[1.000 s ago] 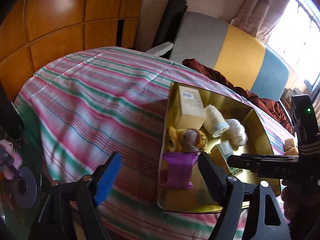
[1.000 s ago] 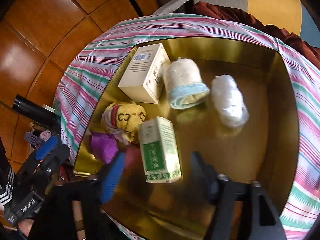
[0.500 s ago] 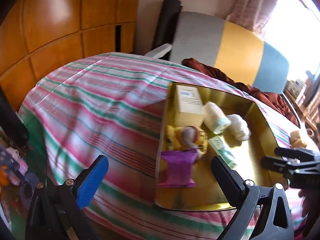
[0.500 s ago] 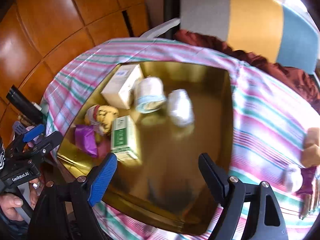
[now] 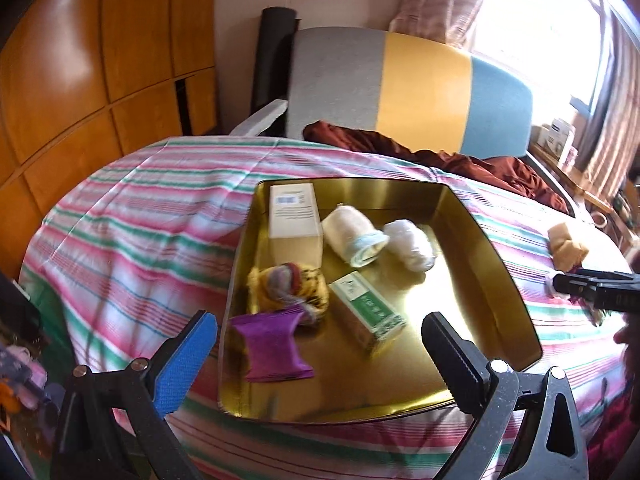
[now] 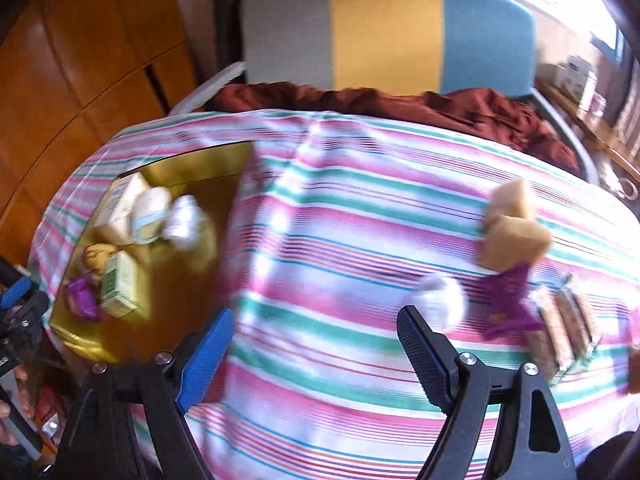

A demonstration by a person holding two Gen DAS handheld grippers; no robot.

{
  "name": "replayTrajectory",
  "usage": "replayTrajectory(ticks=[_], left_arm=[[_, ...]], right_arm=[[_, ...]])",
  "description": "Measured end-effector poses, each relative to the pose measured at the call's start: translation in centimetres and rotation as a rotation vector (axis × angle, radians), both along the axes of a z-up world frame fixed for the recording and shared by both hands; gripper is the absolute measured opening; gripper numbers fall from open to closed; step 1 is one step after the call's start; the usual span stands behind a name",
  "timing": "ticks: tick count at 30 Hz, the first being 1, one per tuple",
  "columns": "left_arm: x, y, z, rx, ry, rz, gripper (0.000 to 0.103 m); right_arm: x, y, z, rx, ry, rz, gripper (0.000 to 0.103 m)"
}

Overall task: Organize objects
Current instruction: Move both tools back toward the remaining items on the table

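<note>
My left gripper (image 5: pixel 318 346) wide, empty, over gold tray (image 5: pixel 496 268) holding green box (image 5: pixel 366 310). Right gripper (image 6: pixel 314 338) spread, empty, above striped cloth (image 6: pixel 340 216); its view blurred, purple packet (image 6: pixel 506 300) indistinct.

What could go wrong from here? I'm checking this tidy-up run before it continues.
The right tool is open over the striped cloth, and its view is blurred, so it could miss the small white ball. The tan blocks, purple wrapper and bars lie crowded together, so one grab may knock neighbours. The gold tray already looks crowded on its left.
</note>
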State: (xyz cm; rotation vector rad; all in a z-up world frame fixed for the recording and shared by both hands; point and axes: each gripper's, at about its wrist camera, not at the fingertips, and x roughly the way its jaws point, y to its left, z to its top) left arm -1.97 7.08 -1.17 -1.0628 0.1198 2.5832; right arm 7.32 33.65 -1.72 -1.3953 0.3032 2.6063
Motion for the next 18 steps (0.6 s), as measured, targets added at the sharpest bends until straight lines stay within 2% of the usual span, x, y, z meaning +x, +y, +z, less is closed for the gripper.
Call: replayTrajectory(ticks=[4, 7, 10, 12, 14, 16, 18], left_arm=[[0.6, 2.1, 0.6, -0.011, 0.02, -0.06, 0.103], [0.9, 4.0, 1.0, -0.011, 0.022, -0.115, 0.103], [1.4, 6.2, 1.5, 0.007, 0.02, -0.171, 0.103], [1.8, 8.0, 1.8, 0.013, 0.015, -0.217, 0.103], [2.0, 10.0, 1.8, 0.011, -0.003, -0.271, 0.103], [2.5, 12.3, 1.8, 0.016, -0.023, -0.327, 0.103], [3.2, 14.5, 1.8, 0.023, -0.028, -0.374, 0.103]], right_arm=[[2.2, 5.9, 0.6, 0.031, 0.011, -0.157, 0.085], [4.1, 10.7, 1.1, 0.052, 0.033, -0.316, 0.085], [6.6, 15.2, 0.8, 0.031, 0.067, -0.481, 0.085], [8.5, 17.6, -0.1, -0.011, 0.086, -0.59, 0.085], [10.1, 19.6, -1.5, -0.121, 0.071, -0.693, 0.085], [11.6, 21.3, -2.2, -0.244, 0.113, -0.758, 0.085], [12.4, 21.9, -2.3, -0.271, 0.129, -0.794, 0.085]])
